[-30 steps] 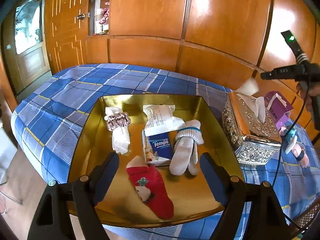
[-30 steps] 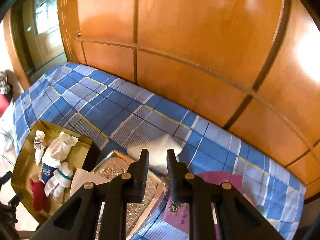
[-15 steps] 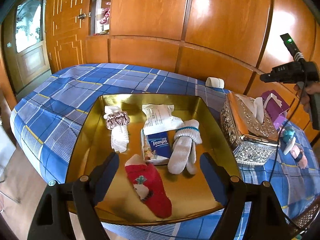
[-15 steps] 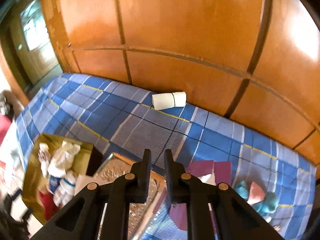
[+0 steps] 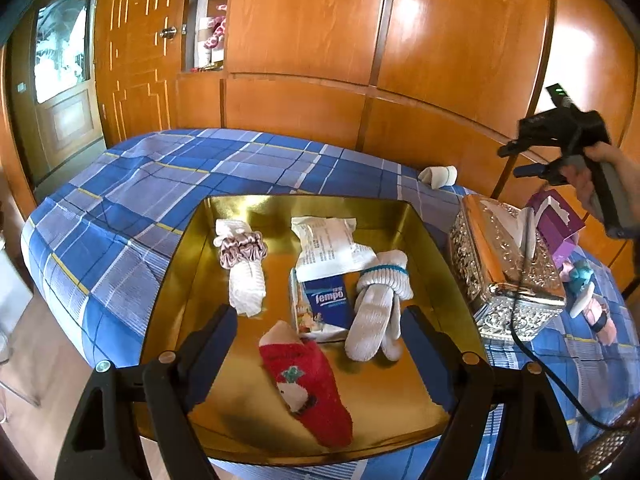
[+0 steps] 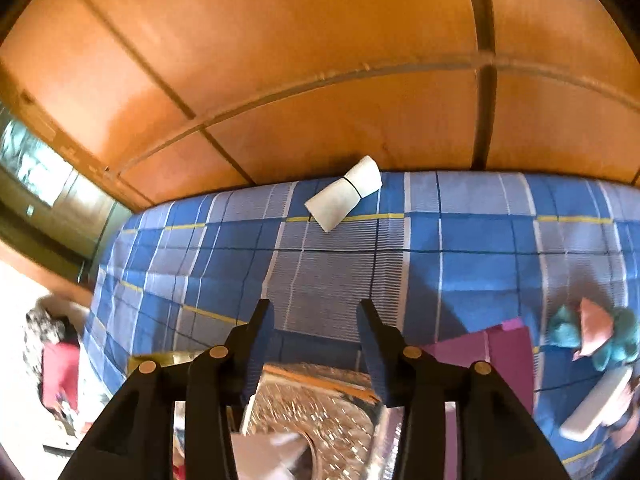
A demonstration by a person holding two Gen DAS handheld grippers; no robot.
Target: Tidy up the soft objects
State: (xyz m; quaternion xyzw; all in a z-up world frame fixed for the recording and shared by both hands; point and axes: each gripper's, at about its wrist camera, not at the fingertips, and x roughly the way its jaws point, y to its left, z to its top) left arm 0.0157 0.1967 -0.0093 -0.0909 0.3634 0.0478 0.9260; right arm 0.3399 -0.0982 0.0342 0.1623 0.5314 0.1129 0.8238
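Observation:
A gold tray on the blue plaid bed holds a red sock, a white knit pair bound with a blue band, a blue tissue pack, a white packet and a white sock in a pink scrunchie. My left gripper hovers open over the tray's near half, holding nothing. A white rolled cloth lies on the bed by the wooden wall, far ahead of my right gripper. Its jaws are opening, with nothing between them. A hand holds that gripper above the silver box.
An ornate silver tissue box stands right of the tray, directly under the right gripper. A purple box and teal and pink soft items lie further right. Wooden panelling backs the bed. The floor drops off at left.
The white roll left the right gripper and now lies on the bed by the wall. The right gripper rolled, shifted sideways, and its jaws parted. The left gripper held still.

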